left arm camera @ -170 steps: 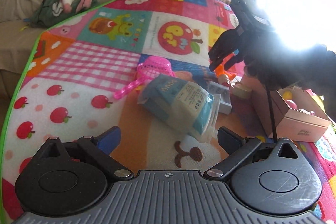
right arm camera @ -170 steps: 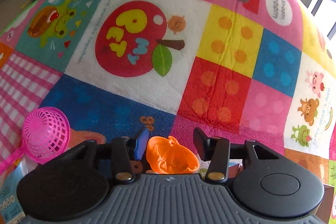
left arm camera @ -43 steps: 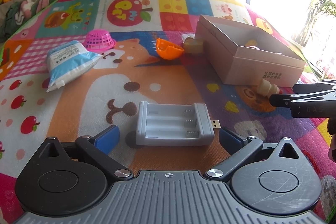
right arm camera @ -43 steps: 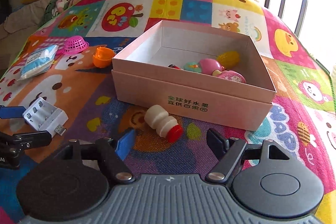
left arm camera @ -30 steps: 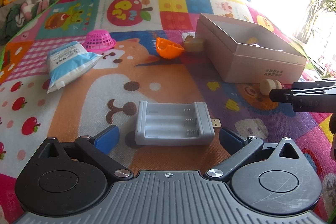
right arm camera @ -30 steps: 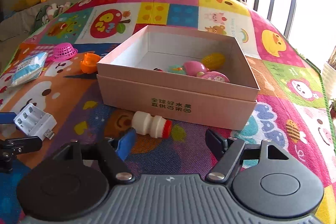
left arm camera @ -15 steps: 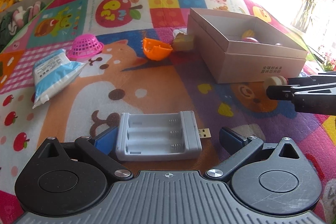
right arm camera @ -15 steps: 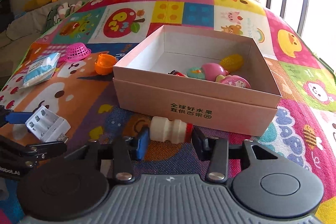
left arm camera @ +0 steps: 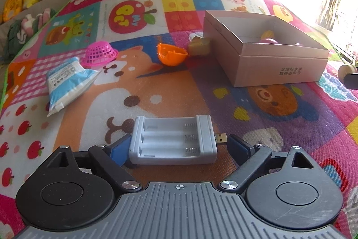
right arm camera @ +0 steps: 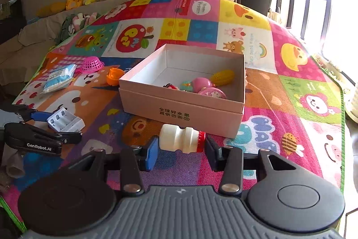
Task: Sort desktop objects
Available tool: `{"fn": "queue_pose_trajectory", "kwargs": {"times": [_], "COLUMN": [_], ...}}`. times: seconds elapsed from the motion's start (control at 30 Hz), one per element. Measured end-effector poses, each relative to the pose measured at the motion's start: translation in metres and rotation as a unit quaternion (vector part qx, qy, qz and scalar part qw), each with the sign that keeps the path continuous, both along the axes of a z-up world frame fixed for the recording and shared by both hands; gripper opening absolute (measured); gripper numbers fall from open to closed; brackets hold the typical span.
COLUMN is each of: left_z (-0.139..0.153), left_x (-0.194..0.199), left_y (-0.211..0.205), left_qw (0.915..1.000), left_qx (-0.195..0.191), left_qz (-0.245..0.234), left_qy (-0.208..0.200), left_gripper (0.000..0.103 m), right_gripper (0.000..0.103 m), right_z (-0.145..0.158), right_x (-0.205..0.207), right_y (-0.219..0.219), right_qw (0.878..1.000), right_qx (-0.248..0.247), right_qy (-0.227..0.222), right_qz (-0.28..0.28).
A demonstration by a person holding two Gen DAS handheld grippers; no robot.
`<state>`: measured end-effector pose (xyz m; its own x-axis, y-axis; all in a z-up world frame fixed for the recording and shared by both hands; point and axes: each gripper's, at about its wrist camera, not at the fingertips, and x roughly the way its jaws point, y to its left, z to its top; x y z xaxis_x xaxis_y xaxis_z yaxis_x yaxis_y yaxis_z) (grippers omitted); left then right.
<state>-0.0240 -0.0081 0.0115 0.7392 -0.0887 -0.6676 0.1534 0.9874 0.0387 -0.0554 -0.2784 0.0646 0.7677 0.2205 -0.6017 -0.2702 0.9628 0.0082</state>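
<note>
On a bright patchwork play mat, the right gripper is clamped on a small white bottle with a red cap, held sideways just in front of an open cardboard box with several toys inside. To the left, the left gripper straddles a white battery charger, its jaws closing; the left pad meets the charger's end, while the right pad sits just beside its plug, apparently short of contact. Farther back on the mat lie an orange cup, a pink basket upside down and a blue-and-white packet.
</note>
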Motion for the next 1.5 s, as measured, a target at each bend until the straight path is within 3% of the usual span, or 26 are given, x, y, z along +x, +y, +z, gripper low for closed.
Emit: {"fn": "queue_pose_trajectory", "kwargs": {"times": [0.1,0.17,0.3,0.37,0.5,0.7,0.87,1.07,1.2,1.3,1.4,1.5], "left_z": [0.027,0.061,0.123,0.134,0.112,0.071,0.065,0.034,0.003,-0.007,-0.004,-0.004], "left_x": [-0.007,-0.006,0.013,0.036,0.096,0.145,0.117,0.075,0.063,0.058,0.052,0.050], "left_y": [-0.008,-0.022,-0.060,-0.082,-0.112,-0.113,-0.076,0.000,0.042,0.060,0.070,0.068], "left_qw": [0.9990,0.9953,0.9763,0.9697,0.9799,0.9876,0.9883,0.9963,0.9972,0.9948,0.9914,0.9913], "left_qx": [-0.017,-0.020,-0.018,-0.013,-0.002,-0.025,-0.021,-0.041,-0.053,-0.074,-0.103,-0.109], "left_qz": [-0.026,-0.046,-0.087,-0.102,-0.096,-0.094,-0.084,-0.019,0.046,0.068,0.073,0.061], "left_qy": [-0.032,-0.083,-0.197,-0.222,-0.175,-0.123,-0.125,-0.073,-0.028,-0.018,-0.035,-0.041], "left_gripper": [0.094,0.094,0.094,0.094,0.094,0.095,0.100,0.100,0.100,0.100,0.100,0.100], "right_gripper": [0.044,0.044,0.044,0.044,0.044,0.044,0.046,0.046,0.046,0.046,0.021,0.021], "right_z": [0.014,0.031,0.089,0.116,0.136,0.102,0.071,0.053,0.047,0.042,0.027,0.004], "right_x": [-0.007,-0.009,0.007,0.025,0.079,0.164,0.217,0.222,0.231,0.248,0.274,0.295], "right_y": [-0.010,-0.015,-0.031,-0.038,-0.039,-0.014,0.000,0.017,0.062,0.110,0.152,0.183], "right_qw": [1.000,0.999,0.995,0.991,0.991,0.997,0.999,0.998,0.997,0.996,0.987,0.980], "right_qx": [0.000,-0.001,0.025,0.041,0.065,0.051,0.044,0.064,0.044,0.019,0.004,-0.031], "right_qy": [-0.020,-0.040,-0.096,-0.126,-0.119,-0.063,-0.015,0.024,0.056,0.079,0.148,0.191], "right_qz": [-0.004,0.000,-0.003,-0.008,-0.020,-0.014,-0.026,-0.009,0.021,0.045,0.063,0.051]}}
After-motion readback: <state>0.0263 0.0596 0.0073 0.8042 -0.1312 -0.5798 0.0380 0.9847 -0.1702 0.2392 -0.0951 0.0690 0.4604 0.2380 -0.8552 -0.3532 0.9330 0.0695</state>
